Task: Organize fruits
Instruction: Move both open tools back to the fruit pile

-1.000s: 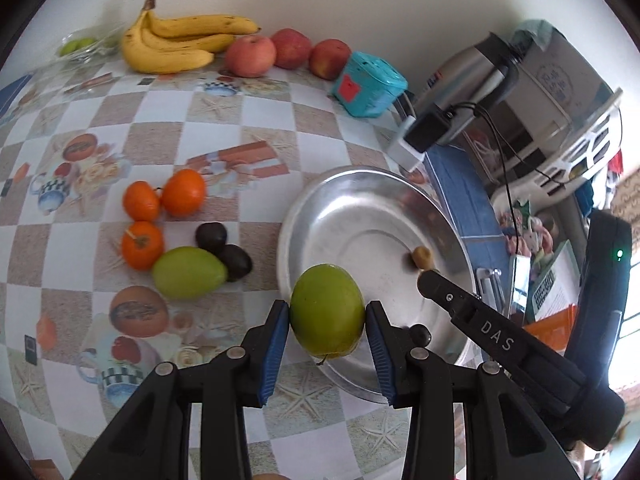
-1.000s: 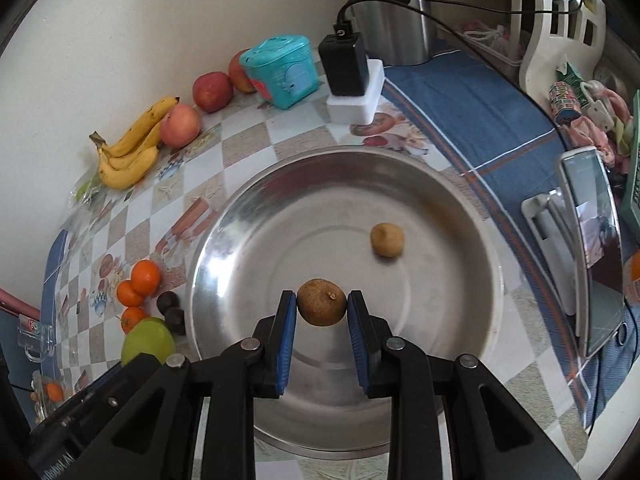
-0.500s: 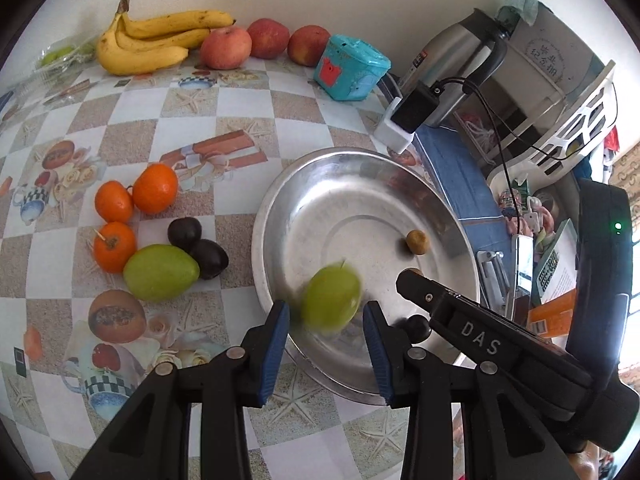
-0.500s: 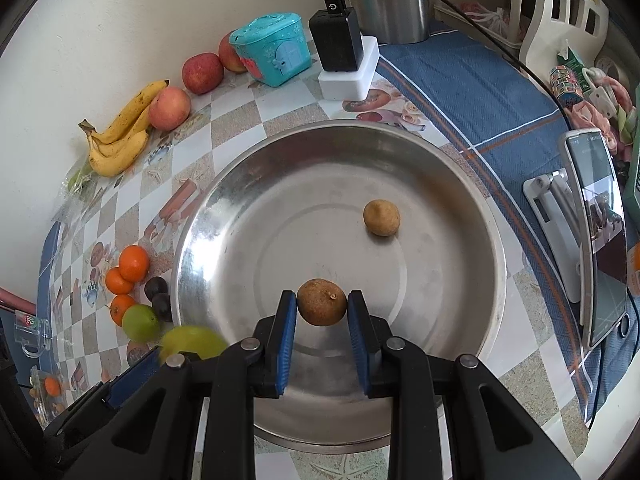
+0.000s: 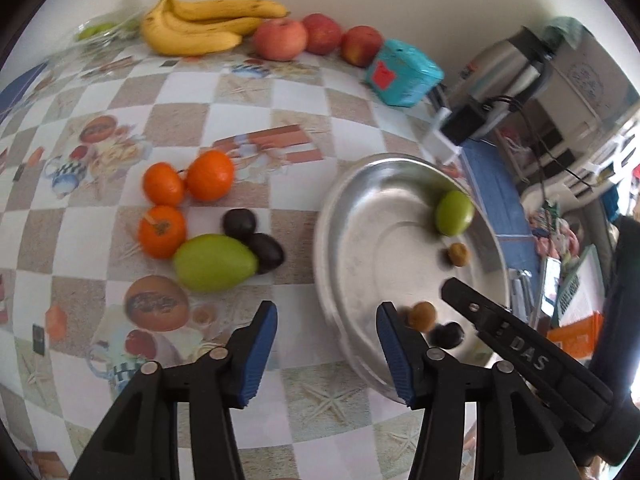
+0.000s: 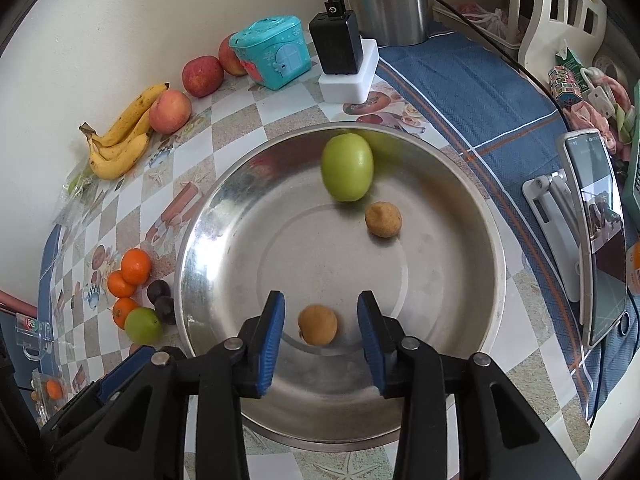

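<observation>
Both your grippers stand spread and empty: the left gripper (image 5: 326, 340) lies nearer the remaining green fruit (image 5: 215, 262), ahead-left on the table with its long axis crosswise, while the right gripper (image 6: 322, 334) straddles a brown fruit (image 6: 317, 325) in the metal basin (image 6: 208, 216).

- Left gripper (image 5: 326, 354): jaws spread wide, no longer clamped on the green fruit (image 6: 347, 167).
- Green fruit: now in the steel bowl (image 6: 208, 240), upper centre of right-wrist frame.
- Right gripper (image 6: 320, 334): jaws parted, brown fruit (image 6: 317, 325) released, lying between them on the bowl floor.
</observation>
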`<state>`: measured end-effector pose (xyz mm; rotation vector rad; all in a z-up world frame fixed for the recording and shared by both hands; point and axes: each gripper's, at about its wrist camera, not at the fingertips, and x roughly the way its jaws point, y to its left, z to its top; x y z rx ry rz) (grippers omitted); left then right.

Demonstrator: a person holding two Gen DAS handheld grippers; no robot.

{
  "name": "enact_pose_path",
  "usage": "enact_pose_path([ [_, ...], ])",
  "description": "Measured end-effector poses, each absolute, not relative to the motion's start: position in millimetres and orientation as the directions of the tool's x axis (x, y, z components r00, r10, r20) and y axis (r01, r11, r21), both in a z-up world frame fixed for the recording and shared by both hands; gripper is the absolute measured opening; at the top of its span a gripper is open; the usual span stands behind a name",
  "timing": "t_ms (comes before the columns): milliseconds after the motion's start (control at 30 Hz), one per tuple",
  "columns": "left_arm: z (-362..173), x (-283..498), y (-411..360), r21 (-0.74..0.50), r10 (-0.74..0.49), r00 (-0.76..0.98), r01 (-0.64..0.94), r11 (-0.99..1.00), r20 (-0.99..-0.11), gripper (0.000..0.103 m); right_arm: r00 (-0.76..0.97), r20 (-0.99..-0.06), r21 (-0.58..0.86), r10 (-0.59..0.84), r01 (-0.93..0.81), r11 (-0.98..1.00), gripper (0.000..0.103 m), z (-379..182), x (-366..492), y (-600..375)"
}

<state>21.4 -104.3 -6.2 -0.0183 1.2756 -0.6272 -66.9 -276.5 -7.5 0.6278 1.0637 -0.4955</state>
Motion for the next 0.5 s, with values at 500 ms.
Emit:
enact_pose_path([
  [500,7,68,-14,-0.281,-0.300,0.302,0.105,0.954,-0.905,0.061,0.441,-0.895,0.203,-0.070,0.542,0.816,0.039,5,-48,-236],
])
